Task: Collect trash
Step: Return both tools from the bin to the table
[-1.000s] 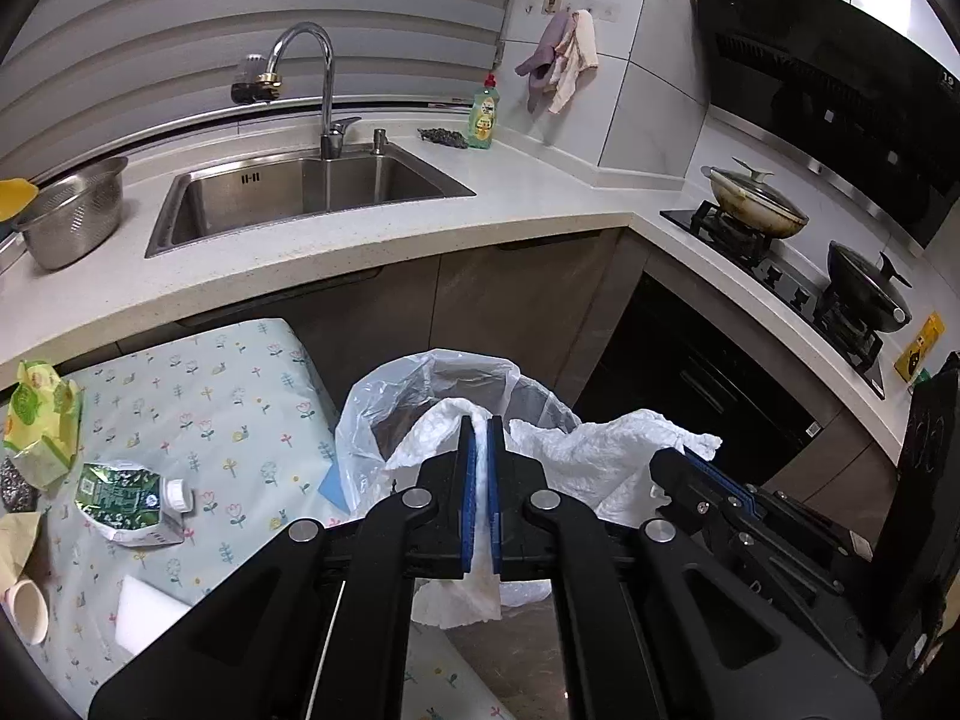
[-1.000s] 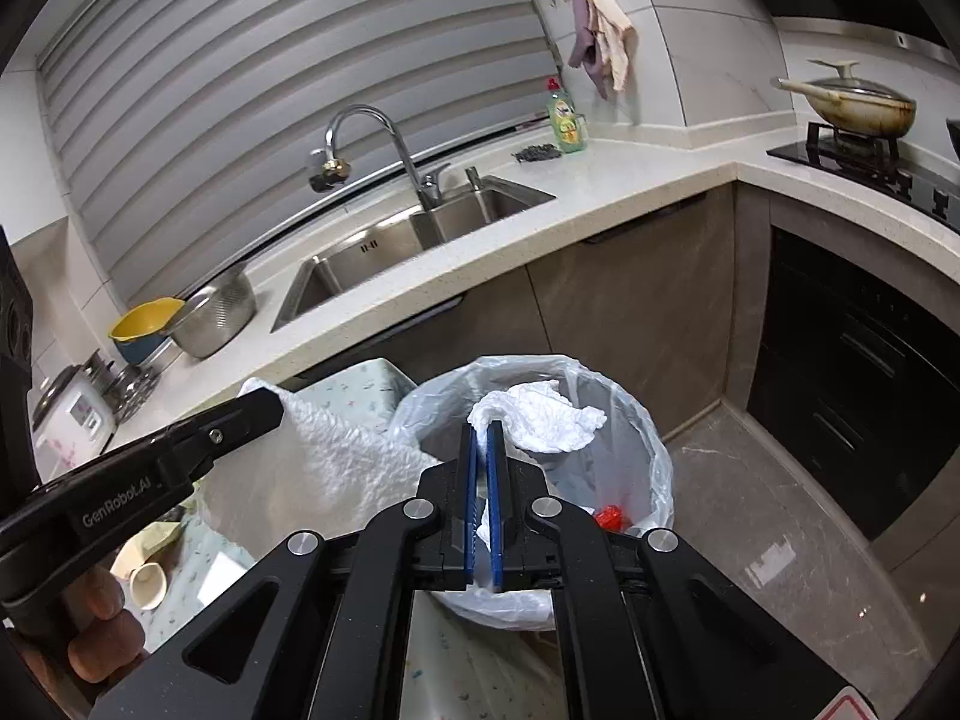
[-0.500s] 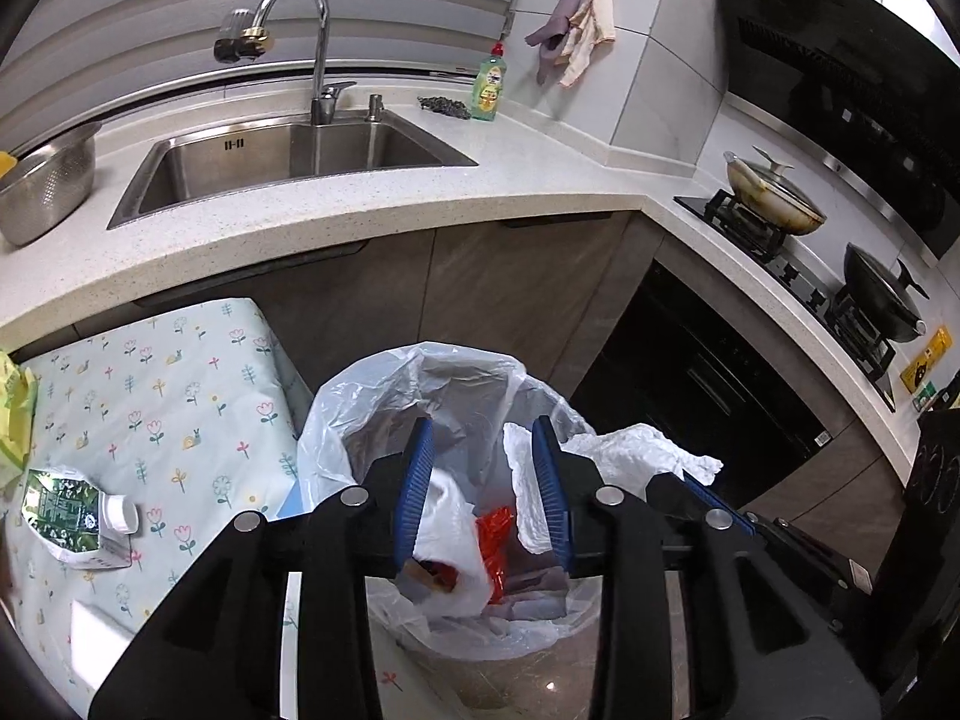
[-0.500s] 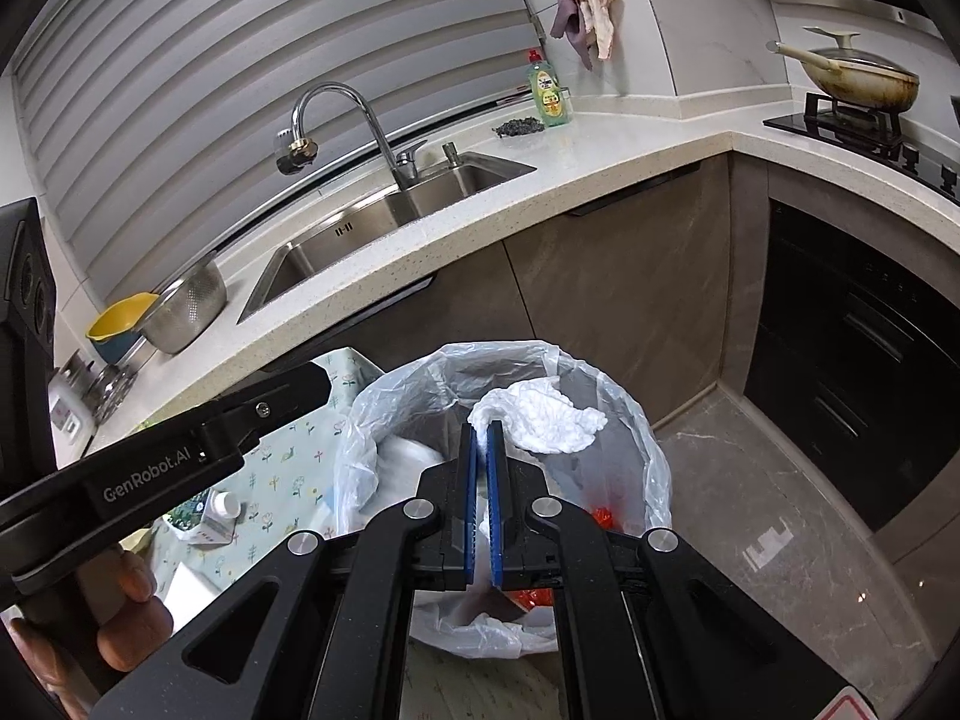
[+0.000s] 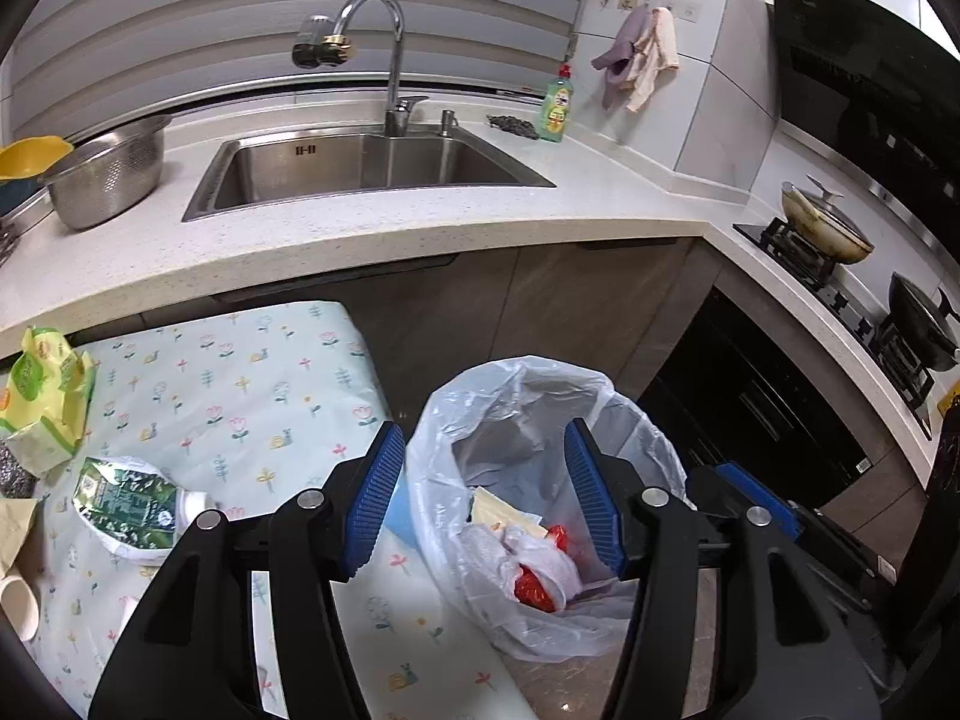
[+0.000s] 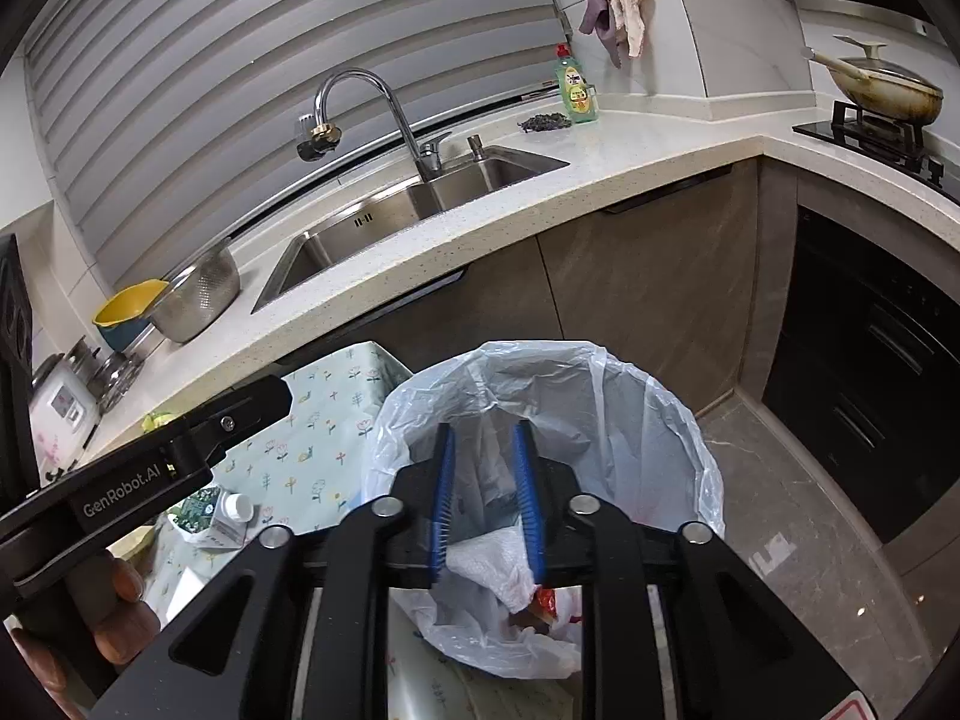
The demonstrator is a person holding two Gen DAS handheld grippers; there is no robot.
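Note:
A bin lined with a white plastic bag (image 5: pixel 510 384) stands on the floor beside the table. In it lie crumpled white tissues (image 5: pixel 540 558) and a red wrapper (image 5: pixel 534 591). My left gripper (image 5: pixel 483 498) hangs over the bin's left rim, its jaws opening with nothing between the blue pads. In the right wrist view my right gripper (image 6: pixel 486 498) is above the bin bag (image 6: pixel 630 420), jaws opening. A crumpled white tissue (image 6: pixel 489 564) shows through the gap, lying loose in the bag below the pads. A green carton (image 5: pixel 126 504) and a yellow-green snack bag (image 5: pixel 48 396) lie on the table.
The floral-cloth table (image 5: pixel 240 384) is left of the bin, with a paper cup (image 5: pixel 15 600) at its edge. Behind runs a white counter (image 5: pixel 420 234) with a sink (image 5: pixel 360 168), a steel colander (image 5: pixel 108 174) and a soap bottle (image 5: pixel 555 108). Pans sit on the stove (image 5: pixel 822 228) at right.
Both grippers were shut on white tissues a second ago. The left opened first and its tissue dropped into the bin; the right has now opened too. Both moved closer to the bin.

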